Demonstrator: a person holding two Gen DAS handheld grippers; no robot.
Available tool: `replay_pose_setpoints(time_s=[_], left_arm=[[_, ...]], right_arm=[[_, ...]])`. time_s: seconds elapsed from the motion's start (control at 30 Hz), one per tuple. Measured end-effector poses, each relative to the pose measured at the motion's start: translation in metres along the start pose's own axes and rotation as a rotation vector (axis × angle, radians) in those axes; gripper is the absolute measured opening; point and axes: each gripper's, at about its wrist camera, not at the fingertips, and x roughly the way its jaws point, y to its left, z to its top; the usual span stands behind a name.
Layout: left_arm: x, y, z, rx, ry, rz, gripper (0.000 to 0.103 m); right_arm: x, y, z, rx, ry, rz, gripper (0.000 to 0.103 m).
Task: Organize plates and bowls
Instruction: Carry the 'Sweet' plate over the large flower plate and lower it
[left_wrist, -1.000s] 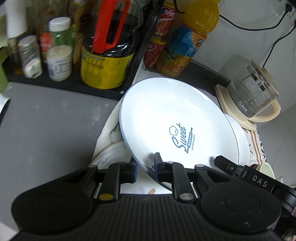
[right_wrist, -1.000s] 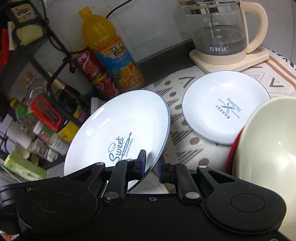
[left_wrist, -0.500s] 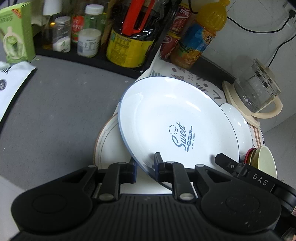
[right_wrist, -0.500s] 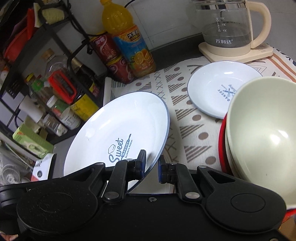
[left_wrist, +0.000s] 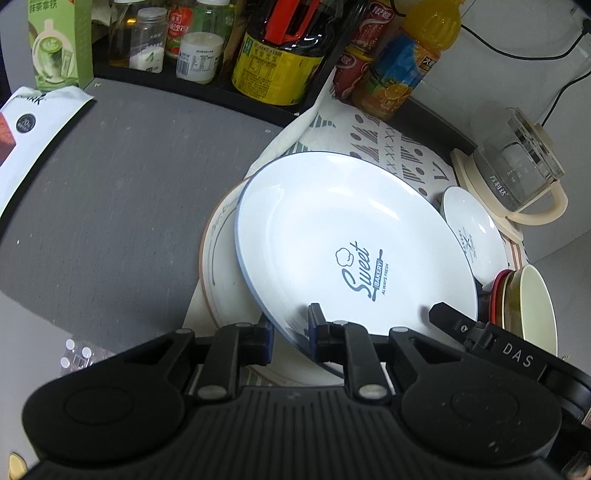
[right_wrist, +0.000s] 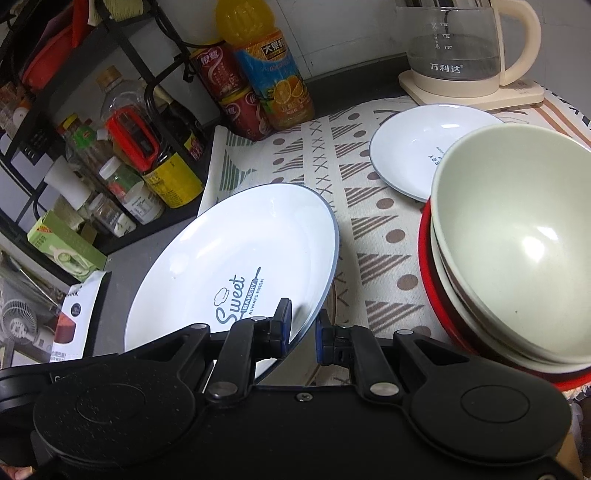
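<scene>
- since a second ago, the sweet bakery plate (left_wrist: 354, 243) shifted over the rimmed plate (left_wrist: 218, 258)
- my left claw (left_wrist: 290, 328) and right claw (right_wrist: 303, 325) both pinch its rim
- i'd lower it level, centred there

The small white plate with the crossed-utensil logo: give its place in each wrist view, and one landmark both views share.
Left wrist: the small white plate sits at the right, partly hidden behind the large Sweet Bakery plate, below the glass kettle.
Right wrist: the small plate lies upper right on the patterned cloth, behind the cream bowl.
Shared landmark: the orange juice bottle.
</scene>
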Motion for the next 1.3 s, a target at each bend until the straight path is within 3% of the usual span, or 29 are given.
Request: replay_pose_setpoints(time_s=[0.7, 0.9, 1.3], left_arm=[[0.011, 0.005, -0.006, -0.007, 0.078, -0.003, 0.019], [0.008, 0.003, 0.004, 0.036, 0.116, 0.029, 0.022], [0.004, 0.026, 0.016, 0.024, 0.067, 0.124, 0.033]], right_arm=[[0.005, -0.005, -0.008, -0.011, 0.052, -0.038, 0.012], [0.009, -0.002, -0.006, -0.003, 0.061, -0.043, 0.012], [0.015, 0.002, -0.002, -0.013, 0.07, -0.07, 0.009]])
